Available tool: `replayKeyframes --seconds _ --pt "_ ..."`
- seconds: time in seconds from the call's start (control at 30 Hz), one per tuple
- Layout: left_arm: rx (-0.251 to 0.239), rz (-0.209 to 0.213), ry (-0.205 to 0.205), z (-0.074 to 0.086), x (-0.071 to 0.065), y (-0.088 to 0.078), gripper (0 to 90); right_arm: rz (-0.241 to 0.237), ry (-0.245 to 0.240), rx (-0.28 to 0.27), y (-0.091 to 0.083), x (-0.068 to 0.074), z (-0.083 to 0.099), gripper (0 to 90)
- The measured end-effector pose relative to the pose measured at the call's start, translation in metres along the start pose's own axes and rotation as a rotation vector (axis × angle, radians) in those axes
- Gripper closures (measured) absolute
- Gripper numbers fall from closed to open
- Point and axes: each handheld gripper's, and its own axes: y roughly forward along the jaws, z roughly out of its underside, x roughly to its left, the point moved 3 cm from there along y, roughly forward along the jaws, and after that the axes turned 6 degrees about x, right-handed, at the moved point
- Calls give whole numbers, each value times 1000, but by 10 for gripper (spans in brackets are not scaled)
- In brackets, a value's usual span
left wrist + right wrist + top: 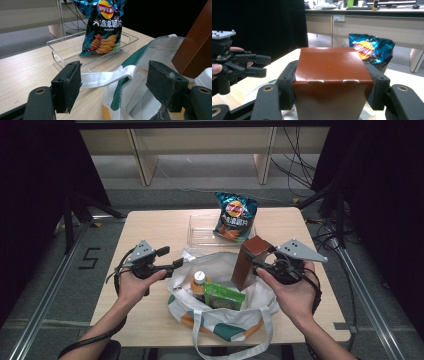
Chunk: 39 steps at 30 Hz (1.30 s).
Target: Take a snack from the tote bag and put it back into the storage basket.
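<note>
My right gripper (pixel 262 262) is shut on a tall brown carton (pixel 250 260), holding it upright and slightly tilted above the right side of a white tote bag (pixel 220 320) with green and orange trim. In the right gripper view both pads press the sides of the carton (pixel 332 75). My left gripper (pixel 172 257) stands open at the bag's left rim. In the left gripper view the white handle strap (pixel 105 77) runs between the wide-apart jaws of that gripper (pixel 113 82). Inside the bag stand a bottle with a white cap (pixel 199 281) and a green packet (pixel 223 296).
A blue bag of crisps (pixel 236 216) leans upright in a clear plastic tray (pixel 200 232) at the table's far middle. Dark curtains flank the table, with cables on the floor beyond the far right corner.
</note>
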Motion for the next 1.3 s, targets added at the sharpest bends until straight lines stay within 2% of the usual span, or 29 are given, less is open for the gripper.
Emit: replayKeyframes --seconds 0.07,0.1,0.17,0.23,0.27,0.37,0.47,0.73,0.83,1.03,1.2,1.3 --pt "0 0 -1 0 0 0 268 9 -16 -15 0 -2 -4 394" --pt "-1 -1 0 0 0 0 268 1 1 -10 -1 -1 -6 394" --pt "-1 -1 -1 0 0 0 269 16 2 -17 -2 -2 -9 394" --pt "0 -2 -1 0 0 0 269 8 3 -26 -2 -3 -13 395" --pt "0 -2 -1 0 0 0 268 23 7 -24 -3 -3 -15 395" --pt "0 -2 0 0 1 0 268 26 -18 -42 -4 -5 -22 395" --pt "0 -1 0 0 0 0 269 33 -4 -47 -4 -5 -28 395" --pt "-2 0 0 0 1 0 268 38 13 -65 1 -11 -39 395" --pt "-2 -1 2 -1 1 0 269 37 4 -77 3 -11 -44 395" --pt "-3 -1 1 -1 1 -1 269 31 10 -85 2 -10 -54 396" --pt "-4 -1 1 -1 1 0 269 40 -10 -105 -1 -11 -60 396" --pt "-2 0 1 -1 1 0 269 41 -1 -111 -2 -11 -63 396"
